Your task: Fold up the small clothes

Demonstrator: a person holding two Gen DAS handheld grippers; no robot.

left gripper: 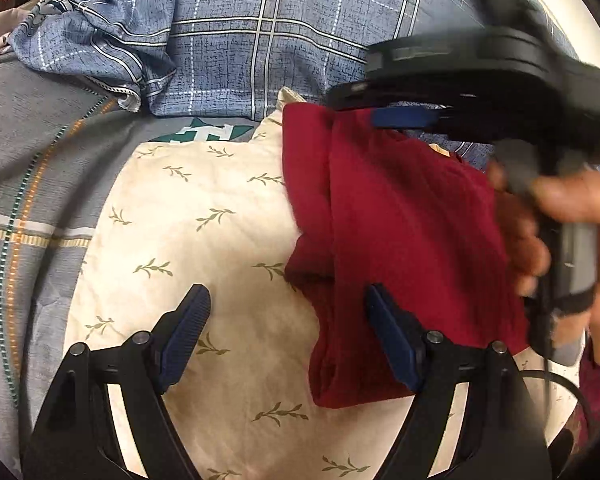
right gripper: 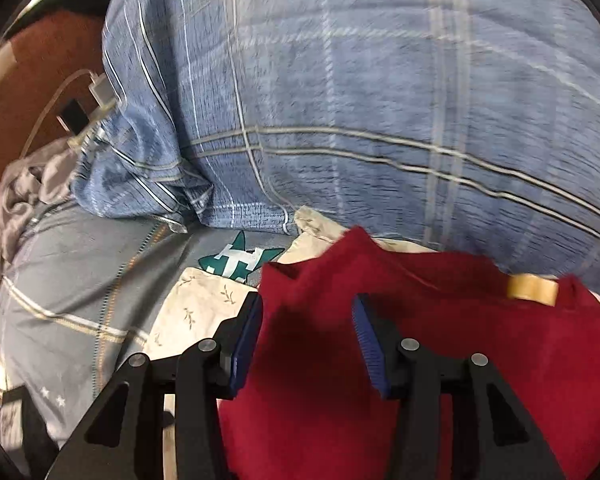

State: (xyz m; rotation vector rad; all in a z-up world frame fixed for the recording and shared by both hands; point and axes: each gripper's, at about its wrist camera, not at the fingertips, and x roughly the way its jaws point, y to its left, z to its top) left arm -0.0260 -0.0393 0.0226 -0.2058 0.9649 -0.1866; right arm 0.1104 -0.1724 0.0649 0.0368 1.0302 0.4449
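A dark red garment (left gripper: 400, 220) lies folded on a cream pillow with a leaf print (left gripper: 204, 208). My left gripper (left gripper: 286, 302) hangs open above the pillow; its right finger is over the garment's near left edge and nothing is between its pads. A hand holds my right gripper (left gripper: 384, 118) at the garment's far edge, blurred by motion. In the right wrist view that gripper (right gripper: 306, 316) stands open over the red garment (right gripper: 440, 340), with the cloth showing through the gap and neither pad pressing on it. A tan neck label (right gripper: 532, 289) shows at the garment's far right.
The pillow rests on a grey bedsheet with striped lines (left gripper: 40, 168). A blue plaid quilt (right gripper: 360, 100) is bunched up behind the pillow. At the far left lie a brown floor (right gripper: 32, 92), a white charger with cable (right gripper: 100, 92) and a crumpled grey cloth (right gripper: 20, 192).
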